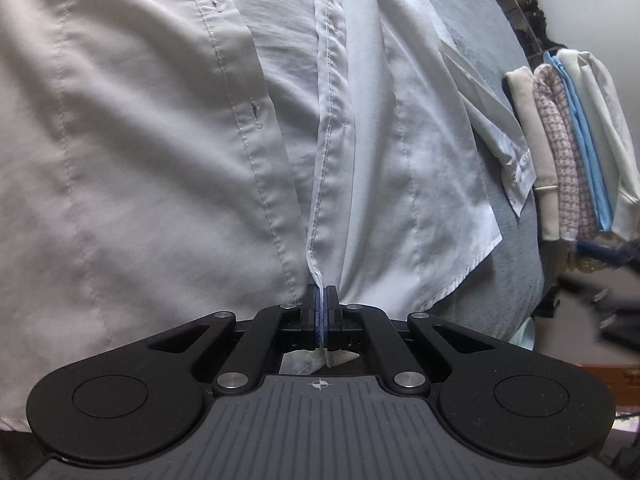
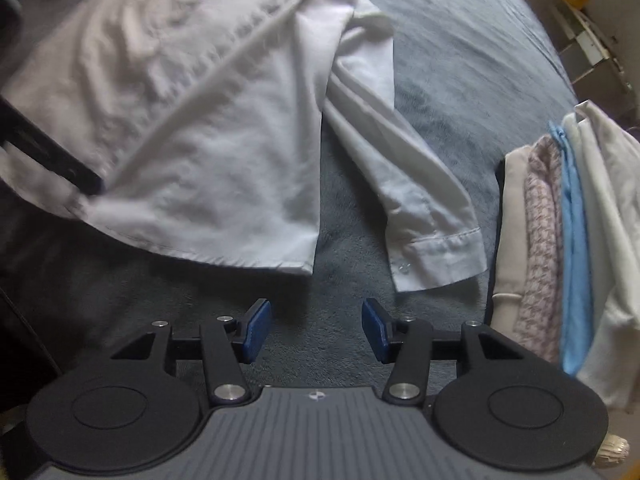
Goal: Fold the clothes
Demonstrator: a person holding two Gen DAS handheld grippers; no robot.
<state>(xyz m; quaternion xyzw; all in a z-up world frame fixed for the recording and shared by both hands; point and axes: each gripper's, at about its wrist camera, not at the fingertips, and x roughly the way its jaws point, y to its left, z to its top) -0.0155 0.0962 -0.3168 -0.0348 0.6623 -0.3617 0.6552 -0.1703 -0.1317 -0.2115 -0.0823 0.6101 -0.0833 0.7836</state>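
Note:
A white button-up shirt [image 1: 168, 128] fills the left wrist view, its front placket with buttonholes running up the middle. My left gripper [image 1: 321, 294] is shut on the shirt's bottom hem at the placket, and a scrap of cloth shows behind the jaws. In the right wrist view the same shirt [image 2: 208, 120] lies spread on a grey blanket [image 2: 460, 52], one sleeve with a buttoned cuff [image 2: 436, 252] stretched toward the lower right. My right gripper [image 2: 316, 320] hovers open just below the hem and the cuff, with nothing between its blue pads [image 2: 258, 330].
A stack of folded clothes [image 2: 568, 248], beige, houndstooth, blue and white, sits at the blanket's right edge and also appears as the stack [image 1: 572, 148] in the left wrist view. Shelving [image 2: 588, 44] stands beyond the bed at the upper right. A dark bar [image 2: 48, 148] crosses the shirt's left side.

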